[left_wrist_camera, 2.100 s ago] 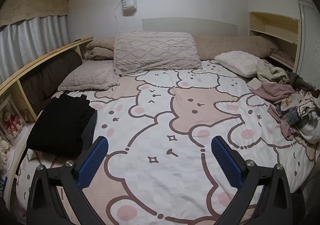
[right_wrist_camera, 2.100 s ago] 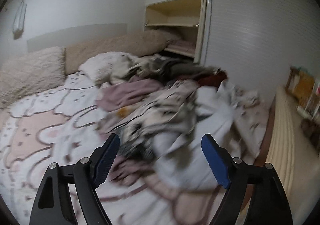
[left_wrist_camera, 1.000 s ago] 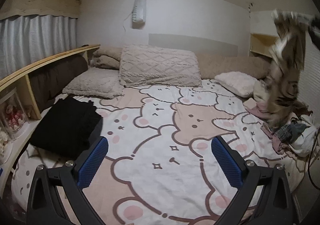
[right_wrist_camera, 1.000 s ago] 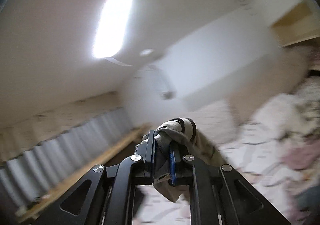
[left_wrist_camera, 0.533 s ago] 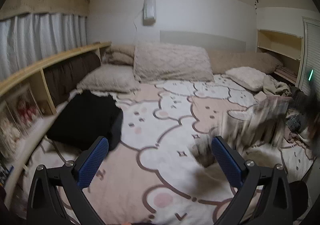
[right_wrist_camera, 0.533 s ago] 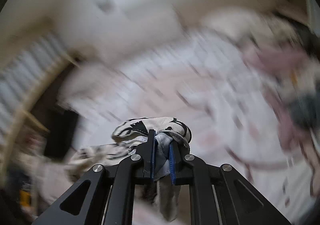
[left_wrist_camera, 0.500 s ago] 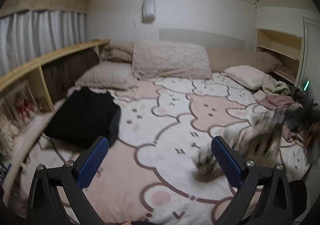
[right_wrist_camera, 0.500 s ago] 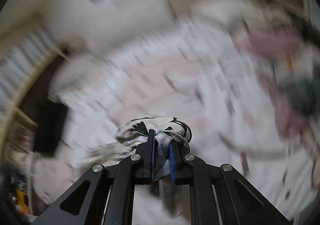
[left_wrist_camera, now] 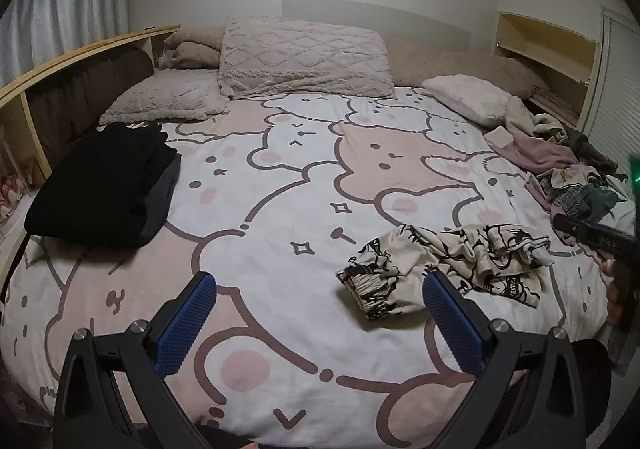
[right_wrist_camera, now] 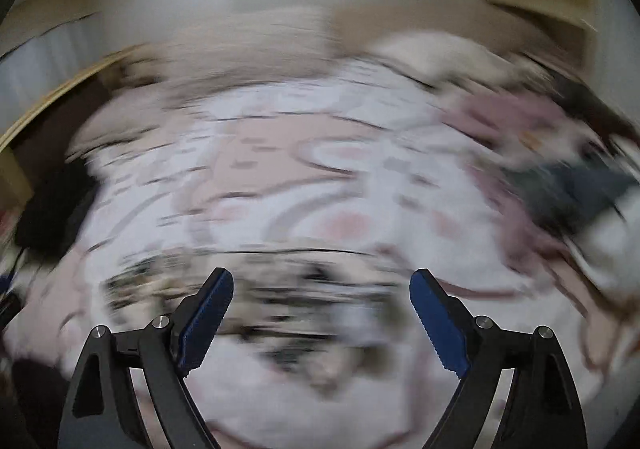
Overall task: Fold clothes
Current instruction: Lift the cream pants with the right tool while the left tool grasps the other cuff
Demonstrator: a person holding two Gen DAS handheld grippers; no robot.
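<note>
- Printed garment: lay crumpled on the bed, near its front right edge.
- Right gripper: jaws opening, nothing between them.
- Left gripper: wide open, empty.
- Step: garment just laid down; spreading flat judged next.

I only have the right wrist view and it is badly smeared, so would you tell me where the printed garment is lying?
Observer: The printed garment lies crumpled on the bear-print bedspread, near the bed's front right.
Operator: Thank you. Is the left gripper holding anything?
Observer: No, the left gripper is open and empty, beside the garment.
Operator: Are there any folded clothes yet?
Observer: A black folded stack sits at the bed's left edge; an unsorted pile remains at the right.
</note>
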